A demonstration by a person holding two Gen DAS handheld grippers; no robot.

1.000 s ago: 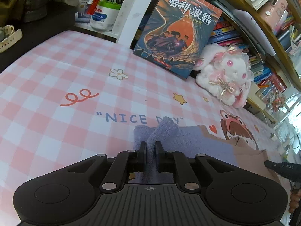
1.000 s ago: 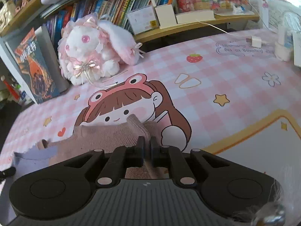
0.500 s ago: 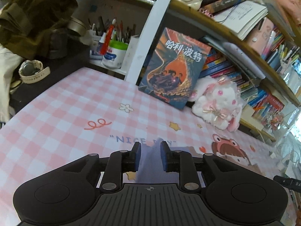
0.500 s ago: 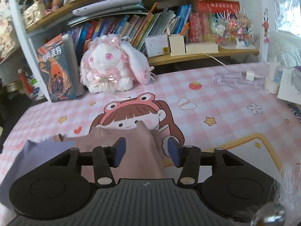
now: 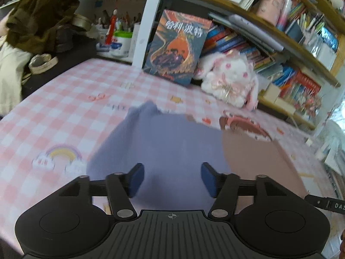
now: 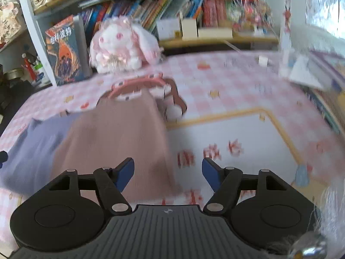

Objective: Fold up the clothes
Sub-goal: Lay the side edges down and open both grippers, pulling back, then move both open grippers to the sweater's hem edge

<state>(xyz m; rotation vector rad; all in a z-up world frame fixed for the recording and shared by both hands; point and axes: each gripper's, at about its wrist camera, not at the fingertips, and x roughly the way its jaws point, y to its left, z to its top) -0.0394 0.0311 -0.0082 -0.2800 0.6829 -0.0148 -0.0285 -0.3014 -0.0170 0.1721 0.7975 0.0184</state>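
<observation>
Left wrist view: the left hand-held gripper (image 5: 171, 178) is opening, its blue pads wide apart and gripping nothing; the two-tone garment (image 5: 172, 142), lavender on one half and dusty pink on the other, lies on the pink checked surface (image 5: 54, 112) beyond them.

Right wrist view: the right hand-held gripper (image 6: 168, 172) is likewise opening and empty, hovering over the garment's right edge. A plush rabbit (image 6: 120, 45) sits behind, beside a book (image 6: 64, 51).

My left gripper (image 5: 172, 178) is matte black with a ribbed centre plate, a small crosshair mark, round side discs, silver pivot screws and blue pads (image 5: 135, 179). My right gripper (image 6: 168, 173) matches it.
</observation>
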